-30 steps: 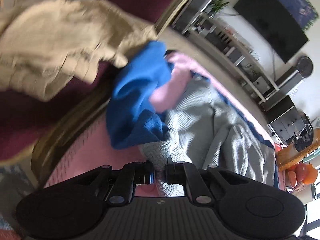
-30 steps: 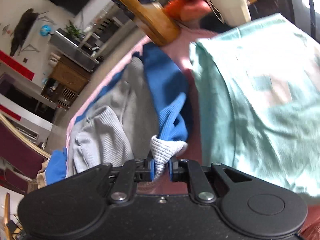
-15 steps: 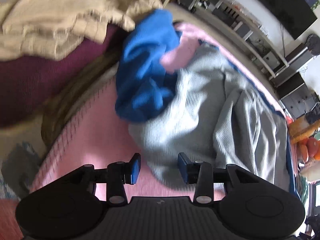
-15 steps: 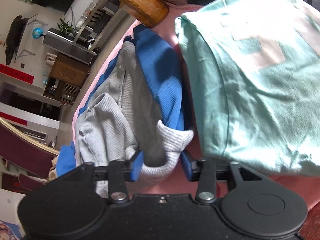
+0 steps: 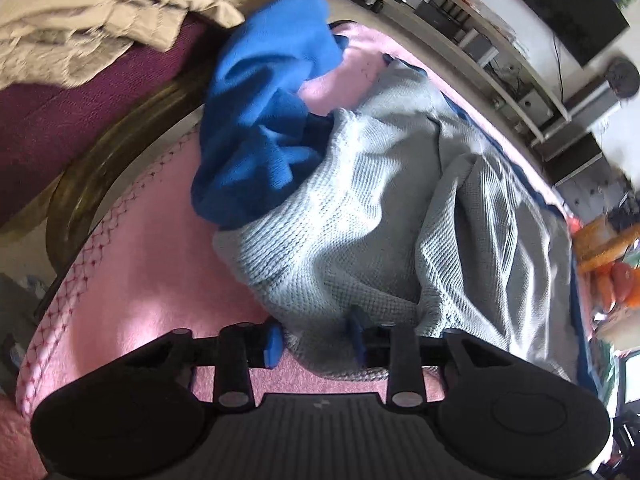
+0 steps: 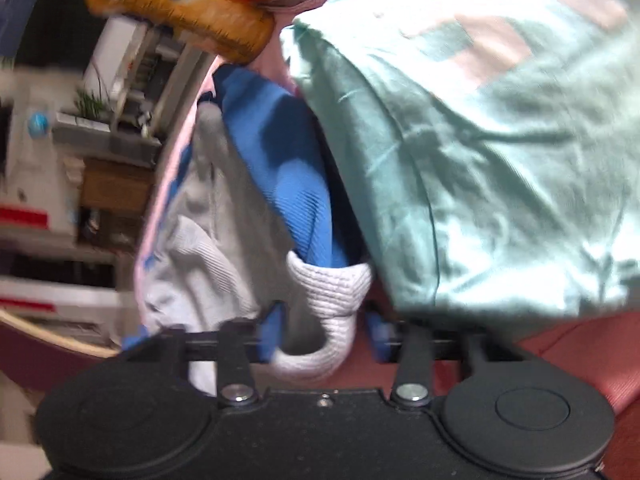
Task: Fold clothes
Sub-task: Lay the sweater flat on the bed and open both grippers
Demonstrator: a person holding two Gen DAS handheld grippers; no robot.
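A grey knit garment with blue lining (image 5: 380, 208) lies spread on a pink blanket (image 5: 152, 272); a blue part (image 5: 256, 112) bunches at its far left end. My left gripper (image 5: 316, 340) is open, its blue pads either side of the garment's near edge, which lies loose between them. In the right wrist view the same grey garment (image 6: 224, 232) shows its ribbed cuff (image 6: 332, 292) lying between the open fingers of my right gripper (image 6: 326, 332). Blue fabric (image 6: 288, 168) shows beside the grey.
A beige garment (image 5: 100, 12) lies on a maroon seat (image 5: 48, 128) with a wooden rim beyond the blanket. A mint-green shirt (image 6: 500, 152) lies right of the cuff. An orange bottle (image 6: 180, 4), shelves and a TV stand at the far side.
Both grippers were shut on the grey garment one second ago; both have opened and let it go. The cloth has dropped flat onto the blanket, and the jaws have widened further.
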